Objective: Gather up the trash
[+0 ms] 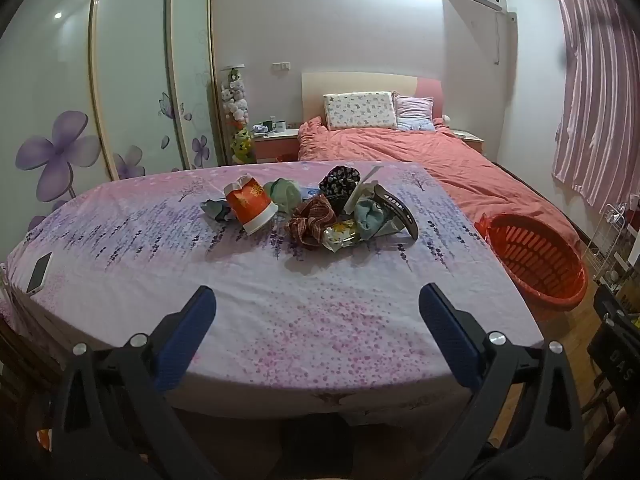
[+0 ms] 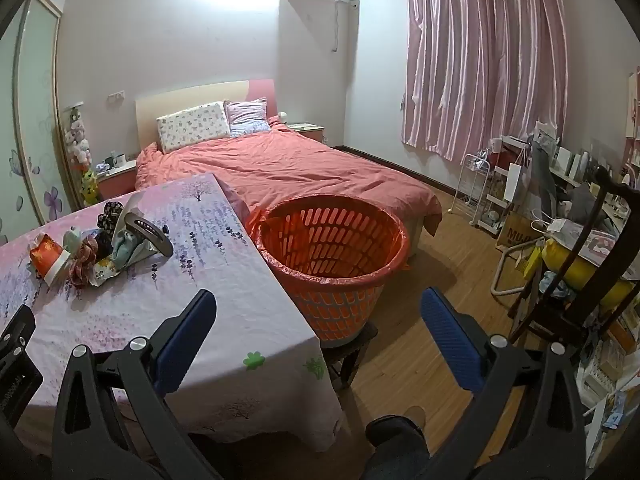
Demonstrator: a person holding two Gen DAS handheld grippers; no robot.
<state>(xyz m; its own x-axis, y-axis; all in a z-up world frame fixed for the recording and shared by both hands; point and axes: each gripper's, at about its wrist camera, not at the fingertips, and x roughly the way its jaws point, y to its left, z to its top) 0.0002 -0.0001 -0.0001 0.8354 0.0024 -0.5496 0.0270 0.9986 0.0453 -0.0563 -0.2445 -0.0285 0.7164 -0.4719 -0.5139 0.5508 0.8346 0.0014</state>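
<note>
While both tools hang above the near edge of the tabletop (image 1: 320, 320), neither holds anything: the left gripper (image 1: 318, 312) has its blue-padded fingers (image 1: 188, 340) spread wide over the pink-and-lavender cloth, and the right gripper (image 2: 318, 316) is equally wide apart, one finger over the cloth's corner and the other over the wooden floor (image 2: 440, 240).

A pile of trash (image 1: 316, 208) sits together near the middle of the tabletop, well ahead of the left gripper. At its left end a red and white paper cup (image 1: 250, 206) lies tipped on its side, with a crumpled grey-blue scrap (image 1: 216, 210) touching it. Behind the cup is a pale green wad (image 1: 286, 194). A brown checked scrunchie-like cloth (image 1: 310, 220) lies at the front, just beside a shiny yellow wrapper (image 1: 342, 234). A dark flowered piece (image 1: 340, 186) stands at the back, and a light blue wad (image 1: 370, 216) leans against a dark curved strap-like object (image 1: 398, 210) on the right end.

An orange slotted basket (image 2: 332, 256), lined with a red bag (image 2: 256, 220), stands on a dark stool (image 2: 352, 356) just beside the tabletop's right edge, between the tabletop and the bed (image 2: 280, 164).

A phone (image 1: 39, 267) lies on the far left edge of the cloth.
</note>
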